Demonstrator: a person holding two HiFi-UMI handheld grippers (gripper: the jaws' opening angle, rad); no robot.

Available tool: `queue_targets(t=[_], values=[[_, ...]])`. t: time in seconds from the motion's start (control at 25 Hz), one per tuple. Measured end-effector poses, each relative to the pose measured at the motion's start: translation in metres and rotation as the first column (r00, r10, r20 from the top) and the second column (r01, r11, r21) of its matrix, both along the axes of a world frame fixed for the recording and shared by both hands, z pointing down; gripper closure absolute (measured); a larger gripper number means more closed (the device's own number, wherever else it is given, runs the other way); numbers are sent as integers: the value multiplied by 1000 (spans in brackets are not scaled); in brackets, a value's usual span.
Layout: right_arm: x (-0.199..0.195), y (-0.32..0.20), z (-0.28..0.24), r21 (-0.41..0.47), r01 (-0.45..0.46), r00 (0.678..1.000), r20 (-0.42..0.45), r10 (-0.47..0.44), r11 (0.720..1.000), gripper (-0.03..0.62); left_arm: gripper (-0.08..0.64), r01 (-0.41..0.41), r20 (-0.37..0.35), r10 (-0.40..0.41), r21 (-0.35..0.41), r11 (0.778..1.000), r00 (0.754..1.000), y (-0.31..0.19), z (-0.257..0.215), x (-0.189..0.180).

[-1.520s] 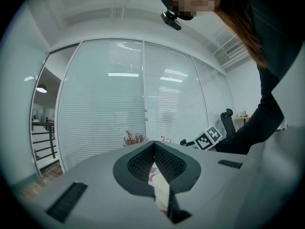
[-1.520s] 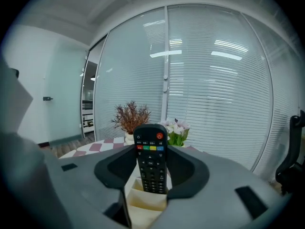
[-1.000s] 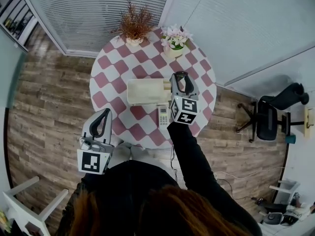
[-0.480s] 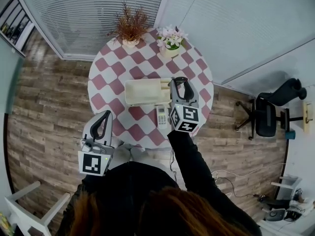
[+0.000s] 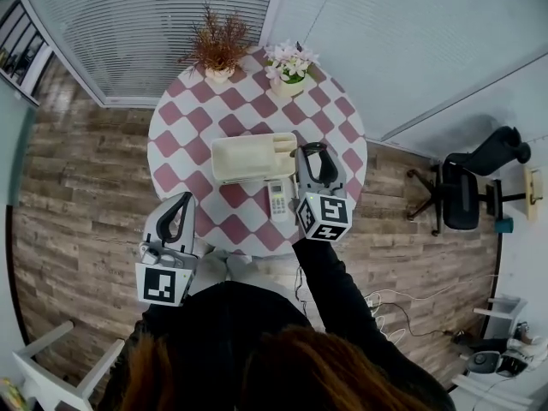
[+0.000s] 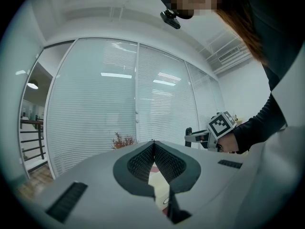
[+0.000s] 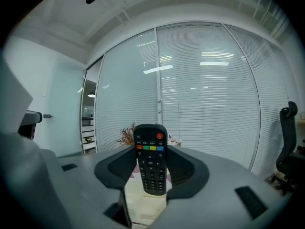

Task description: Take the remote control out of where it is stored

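So, biggest thing first: a wood plank floor (image 5: 77, 187) all around, and in the middle a round worktop (image 5: 184, 135) with a red and white checkered cloth. Off to the right there's a black office chair (image 5: 467, 197), well apart from everything else. The person in a dark sleeve is standing at the near edge of the worktop. On the cloth sits a cream storage box (image 5: 240, 157), roughly in the middle, with little compartments at its right end. At the far edge there are two pots: a dry reddish plant (image 5: 218, 48) and, just beside it to the right, a pot of pale flowers (image 5: 288, 62). The right tongs (image 5: 314, 151) are up over the worktop right by the box's right end, and they're clamped on the black remote (image 7: 150, 159). In the right gripper view it stands upright between the two pads with its buttons facing the camera and its red power button poking up above the tips. The left tongs (image 5: 178, 205) hang off the worktop's near-left edge, closed together with nothing between them. Smallest bit: a white remote (image 5: 277, 199) lying flat on the cloth just in front of the box, next to the right tongs.
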State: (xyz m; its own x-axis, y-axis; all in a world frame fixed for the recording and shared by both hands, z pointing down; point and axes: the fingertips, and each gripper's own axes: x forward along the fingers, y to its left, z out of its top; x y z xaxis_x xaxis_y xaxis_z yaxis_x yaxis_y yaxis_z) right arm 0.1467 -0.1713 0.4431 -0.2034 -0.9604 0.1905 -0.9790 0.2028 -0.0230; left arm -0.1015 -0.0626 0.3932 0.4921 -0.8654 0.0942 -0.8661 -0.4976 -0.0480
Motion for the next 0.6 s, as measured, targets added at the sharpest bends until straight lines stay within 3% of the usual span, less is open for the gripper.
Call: queue_targets(t=[0.6], values=[[10,50,8,-52,7,999,37,-5,999,388,554,-45,-2,45,-6,999,999,-2,1,14]])
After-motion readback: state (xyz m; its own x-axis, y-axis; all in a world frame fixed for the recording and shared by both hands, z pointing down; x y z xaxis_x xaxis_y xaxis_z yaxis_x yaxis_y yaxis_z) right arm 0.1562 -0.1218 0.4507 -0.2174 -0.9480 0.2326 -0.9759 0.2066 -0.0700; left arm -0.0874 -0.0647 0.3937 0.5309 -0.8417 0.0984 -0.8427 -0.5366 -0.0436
